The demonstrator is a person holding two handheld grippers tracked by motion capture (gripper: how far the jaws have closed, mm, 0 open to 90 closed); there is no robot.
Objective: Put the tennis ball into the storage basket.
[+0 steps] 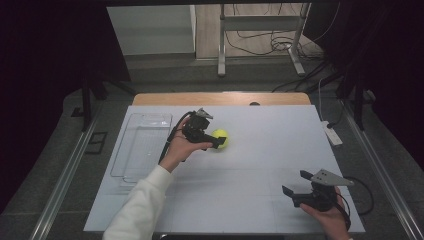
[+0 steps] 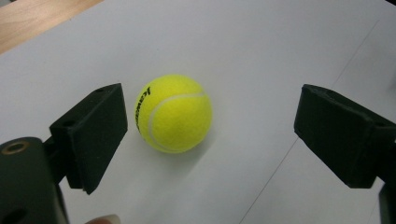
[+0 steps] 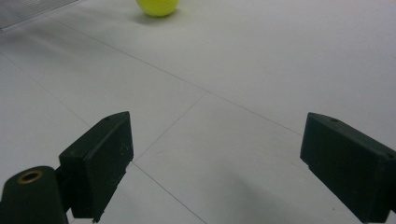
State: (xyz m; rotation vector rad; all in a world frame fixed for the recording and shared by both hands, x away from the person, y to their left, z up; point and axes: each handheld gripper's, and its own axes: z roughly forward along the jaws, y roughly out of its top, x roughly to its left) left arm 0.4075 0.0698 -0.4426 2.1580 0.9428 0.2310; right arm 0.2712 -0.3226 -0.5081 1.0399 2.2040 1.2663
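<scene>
Left gripper view: black-lettered tennis ball [image 2: 173,113]

A wooden table [image 1: 150,98] carries a large white board [image 1: 260,165] that covers nearly all of its top; thin seam lines cross the board. A yellow tennis ball [image 1: 220,137] rests on the board between the spread jaws of the left gripper [image 1: 216,141], nearer one jaw, with neither touching it. A clear plastic tray [image 1: 142,147] lies flat on the board just behind that gripper's hand, at the board's edge. The right gripper [image 1: 295,184] hovers with spread jaws over bare board, well apart from the ball.
</scene>
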